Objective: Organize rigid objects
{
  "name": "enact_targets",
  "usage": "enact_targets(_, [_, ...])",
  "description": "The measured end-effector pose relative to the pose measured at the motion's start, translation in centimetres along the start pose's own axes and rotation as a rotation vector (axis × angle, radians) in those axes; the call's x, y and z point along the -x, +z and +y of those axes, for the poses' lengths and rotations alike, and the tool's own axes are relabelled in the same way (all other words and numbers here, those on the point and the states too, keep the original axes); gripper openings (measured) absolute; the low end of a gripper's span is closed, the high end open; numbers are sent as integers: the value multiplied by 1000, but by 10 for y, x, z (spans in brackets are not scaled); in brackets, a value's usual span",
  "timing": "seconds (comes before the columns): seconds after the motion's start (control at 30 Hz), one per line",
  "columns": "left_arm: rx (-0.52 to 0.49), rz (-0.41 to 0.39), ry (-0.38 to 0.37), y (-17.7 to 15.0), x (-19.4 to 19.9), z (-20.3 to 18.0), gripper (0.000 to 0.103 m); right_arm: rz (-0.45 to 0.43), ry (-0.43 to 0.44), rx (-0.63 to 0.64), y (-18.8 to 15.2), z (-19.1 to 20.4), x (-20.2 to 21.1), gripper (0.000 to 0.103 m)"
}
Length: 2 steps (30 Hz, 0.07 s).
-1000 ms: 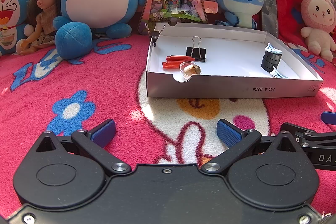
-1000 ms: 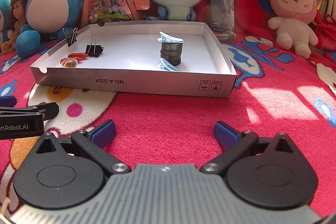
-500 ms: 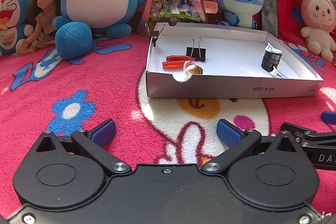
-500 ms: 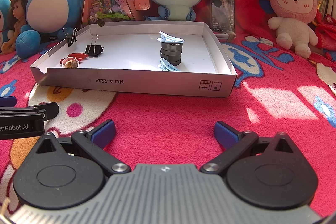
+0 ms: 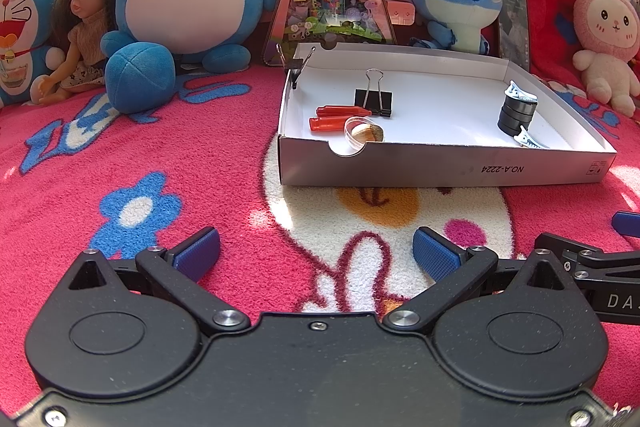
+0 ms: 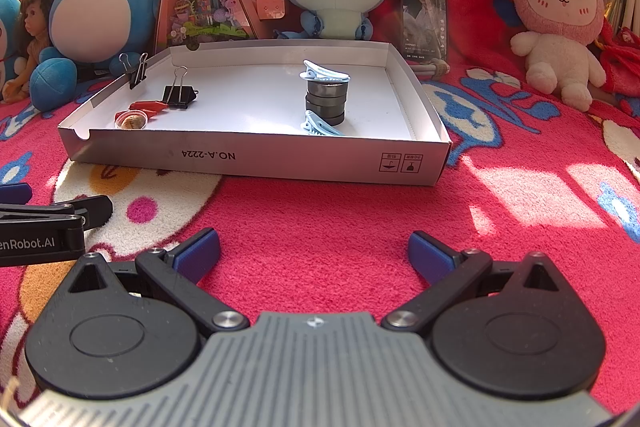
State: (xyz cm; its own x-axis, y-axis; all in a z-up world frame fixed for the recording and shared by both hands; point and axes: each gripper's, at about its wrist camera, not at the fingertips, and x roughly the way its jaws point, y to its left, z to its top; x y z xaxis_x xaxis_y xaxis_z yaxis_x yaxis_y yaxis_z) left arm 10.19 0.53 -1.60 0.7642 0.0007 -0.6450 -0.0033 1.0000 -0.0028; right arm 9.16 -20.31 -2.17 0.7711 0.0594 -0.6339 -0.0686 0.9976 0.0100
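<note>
Nothing moved; tray (image 5: 440, 169) lies ahead of left hand-held gripper (image 5: 316, 253).

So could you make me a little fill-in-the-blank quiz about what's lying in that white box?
1. A light blue hair clip rests on top of the stack of dark ____.
2. One binder clip grips the ____ of the white box.
3. The two orange-red tubes lie beside the black binder clip that rests on the box's ____.
4. Both grippers' jaws stand ____.

Missing words: discs; wall; floor; open
</note>
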Motion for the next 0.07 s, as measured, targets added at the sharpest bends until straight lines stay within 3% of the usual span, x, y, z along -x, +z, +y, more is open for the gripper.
enact_targets(0.07, [0,0,0,0,0,0,103,0,0,0,0,0,0,103])
